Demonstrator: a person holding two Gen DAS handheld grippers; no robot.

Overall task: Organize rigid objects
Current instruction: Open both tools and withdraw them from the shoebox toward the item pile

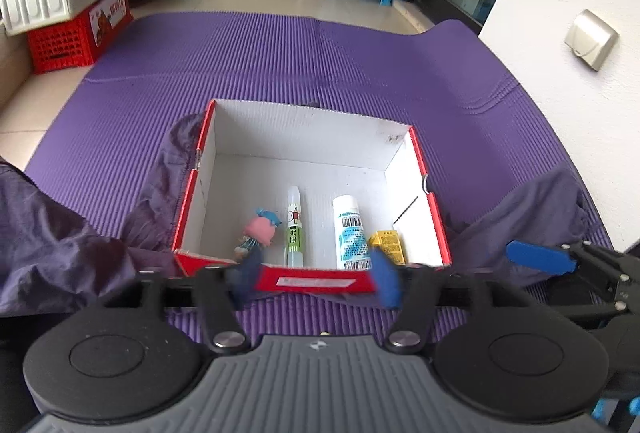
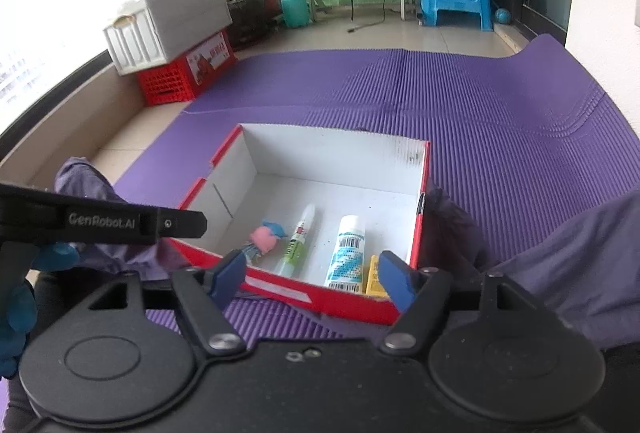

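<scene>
Both grippers hang just short of the near wall of the red-sided, white-lined cardboard box [image 1: 308, 137], which sits on the ribbed purple foam mat [image 1: 280, 49] between the holder's knees. The left gripper [image 1: 316, 279] has its blue-tipped fingers spread wide with nothing between them; the right gripper [image 2: 316, 275] is likewise spread and empty. Four items already lie side by side along the near end of the box floor: a small doll figure with a pink head and blue hat [image 1: 256, 233], a slim white-and-green glue-type tube [image 1: 294, 229], a white cylindrical tube with blue print and barcodes [image 1: 350, 233], and a small yellow carton [image 1: 387, 245] tight against the right wall. No loose item shows on the mat in either view. Judgement: the placing step looks finished or nearly so, with both tools idle after a drop-off. The next move would call for either locating another object outside the current field of view, or tidying the row; the doll lies askew and partly hidden behind the near wall.
</scene>
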